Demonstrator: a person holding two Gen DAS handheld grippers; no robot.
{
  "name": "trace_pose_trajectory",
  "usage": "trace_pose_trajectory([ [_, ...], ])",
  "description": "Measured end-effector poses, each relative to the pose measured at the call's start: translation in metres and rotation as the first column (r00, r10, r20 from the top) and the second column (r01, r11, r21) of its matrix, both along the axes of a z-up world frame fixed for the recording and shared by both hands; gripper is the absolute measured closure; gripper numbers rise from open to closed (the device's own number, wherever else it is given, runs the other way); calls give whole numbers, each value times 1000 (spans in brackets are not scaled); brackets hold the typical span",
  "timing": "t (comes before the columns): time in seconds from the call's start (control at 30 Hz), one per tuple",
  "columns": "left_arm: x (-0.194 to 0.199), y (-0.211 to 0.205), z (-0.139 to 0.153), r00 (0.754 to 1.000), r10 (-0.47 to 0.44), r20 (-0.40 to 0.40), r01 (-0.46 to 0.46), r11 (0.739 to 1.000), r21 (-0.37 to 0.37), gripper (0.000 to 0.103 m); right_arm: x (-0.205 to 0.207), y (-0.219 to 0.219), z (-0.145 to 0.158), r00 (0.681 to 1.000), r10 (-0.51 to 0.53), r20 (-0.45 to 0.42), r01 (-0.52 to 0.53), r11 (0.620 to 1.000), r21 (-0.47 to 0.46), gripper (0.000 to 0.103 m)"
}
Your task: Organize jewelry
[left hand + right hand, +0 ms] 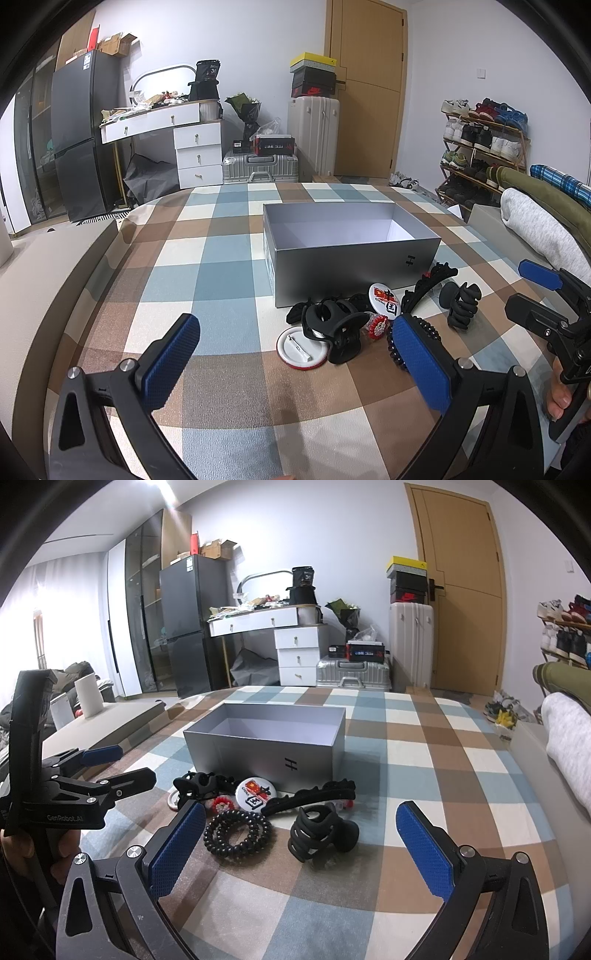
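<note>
An open grey box (354,266) (266,755) stands on the checked bed cover, nothing visible inside it. In front of it lies a pile of accessories: black claw clips (334,326) (321,832), a spiral hair tie (238,832), a long black hair clip (314,795), a round pin badge (384,301) (256,792), and a badge lying face down (302,348). My left gripper (295,362) is open, just short of the pile. My right gripper (301,849) is open too, with a claw clip and the hair tie ahead between its fingers. Nothing is held.
A folded grey and green bundle of clothes (543,221) lies at the bed's right edge. Beyond the bed are a white dresser (192,147), suitcases (314,133), a door and a shoe rack (480,147). Checked cover spreads left of the box.
</note>
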State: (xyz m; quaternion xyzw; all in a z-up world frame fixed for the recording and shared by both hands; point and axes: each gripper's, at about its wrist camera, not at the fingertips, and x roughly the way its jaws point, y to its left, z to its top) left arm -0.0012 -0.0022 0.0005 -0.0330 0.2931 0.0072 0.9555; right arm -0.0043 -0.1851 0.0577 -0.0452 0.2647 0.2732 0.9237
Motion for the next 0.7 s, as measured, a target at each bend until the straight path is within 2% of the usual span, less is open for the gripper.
trace_pose_trajectory([
  [0.7, -1, 1, -1, 1000, 2, -2, -2, 1000, -1, 1, 0, -2, 0, 1000, -5, -4, 5, 1000, -2, 0],
])
